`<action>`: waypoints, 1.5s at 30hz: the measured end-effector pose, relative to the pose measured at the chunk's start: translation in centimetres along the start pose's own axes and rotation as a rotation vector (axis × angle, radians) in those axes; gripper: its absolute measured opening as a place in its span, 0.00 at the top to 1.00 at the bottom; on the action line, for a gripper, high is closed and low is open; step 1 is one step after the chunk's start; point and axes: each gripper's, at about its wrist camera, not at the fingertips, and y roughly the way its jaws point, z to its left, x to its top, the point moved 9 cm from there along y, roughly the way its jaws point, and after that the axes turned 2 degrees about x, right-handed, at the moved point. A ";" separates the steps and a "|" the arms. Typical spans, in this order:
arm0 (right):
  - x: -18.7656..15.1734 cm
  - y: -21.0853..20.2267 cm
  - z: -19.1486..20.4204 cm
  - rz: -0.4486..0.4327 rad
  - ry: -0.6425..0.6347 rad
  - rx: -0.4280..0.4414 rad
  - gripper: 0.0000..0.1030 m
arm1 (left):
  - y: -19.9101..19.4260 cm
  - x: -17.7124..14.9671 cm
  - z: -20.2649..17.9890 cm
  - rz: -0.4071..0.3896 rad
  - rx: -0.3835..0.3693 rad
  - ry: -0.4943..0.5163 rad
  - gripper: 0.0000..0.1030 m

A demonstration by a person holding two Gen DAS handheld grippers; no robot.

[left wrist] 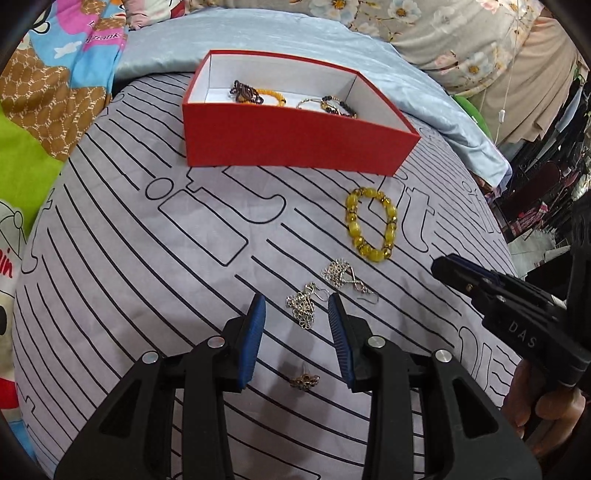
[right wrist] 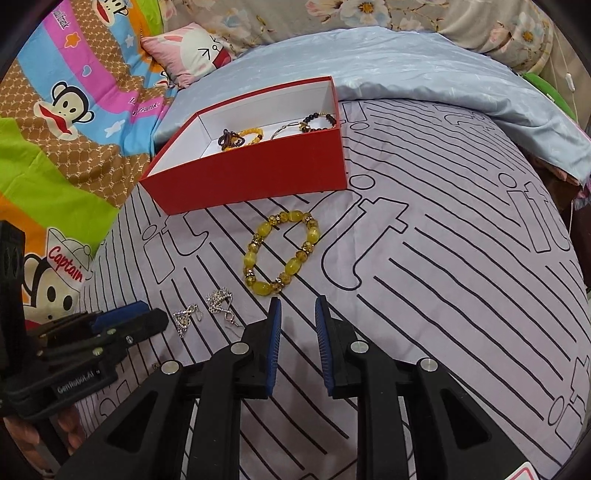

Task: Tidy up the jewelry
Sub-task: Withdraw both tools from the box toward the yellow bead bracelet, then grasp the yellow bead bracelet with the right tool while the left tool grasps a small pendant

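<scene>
A red box (left wrist: 295, 140) with a white inside holds several bead bracelets (left wrist: 258, 94). On the grey striped cover in front of it lie a yellow bead bracelet (left wrist: 369, 252), two silver earrings (left wrist: 303, 306) (left wrist: 341, 275) and a small brown flower piece (left wrist: 304, 380). My left gripper (left wrist: 296, 301) is open, its blue pads on either side of the nearer silver earring without touching it. My right gripper (right wrist: 297, 301) is open and holds nothing, just short of the yellow bracelet (right wrist: 293, 264). Each gripper also shows at the edge of the other's view: the right gripper (left wrist: 443, 266), the left gripper (right wrist: 147, 314).
The grey striped cover (left wrist: 147, 277) is rounded and falls away at its sides. A light blue sheet (right wrist: 424, 74) lies behind the box (right wrist: 251, 173). A cartoon blanket (right wrist: 74, 110) is at the left, floral fabric (left wrist: 424, 33) at the back. A person's hand (left wrist: 535, 398) holds the right gripper.
</scene>
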 end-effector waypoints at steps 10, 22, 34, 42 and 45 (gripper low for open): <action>1.6 3.0 0.4 0.018 0.013 0.000 0.81 | 0.1 -0.6 0.5 0.013 0.011 0.004 0.67; 2.8 5.2 0.6 0.019 -0.008 -0.038 0.72 | -0.7 -3.2 0.5 0.051 0.001 0.014 0.66; 1.4 4.2 -0.6 0.034 -0.019 -0.073 0.91 | -0.4 -4.6 -0.6 0.070 -0.017 0.058 0.66; -0.2 3.0 -1.4 0.041 0.010 -0.066 0.91 | 0.0 -4.6 -1.3 0.063 -0.024 0.083 0.71; -0.4 2.8 -1.4 0.043 0.017 -0.062 0.91 | 0.1 -4.8 -1.6 0.070 -0.032 0.087 0.80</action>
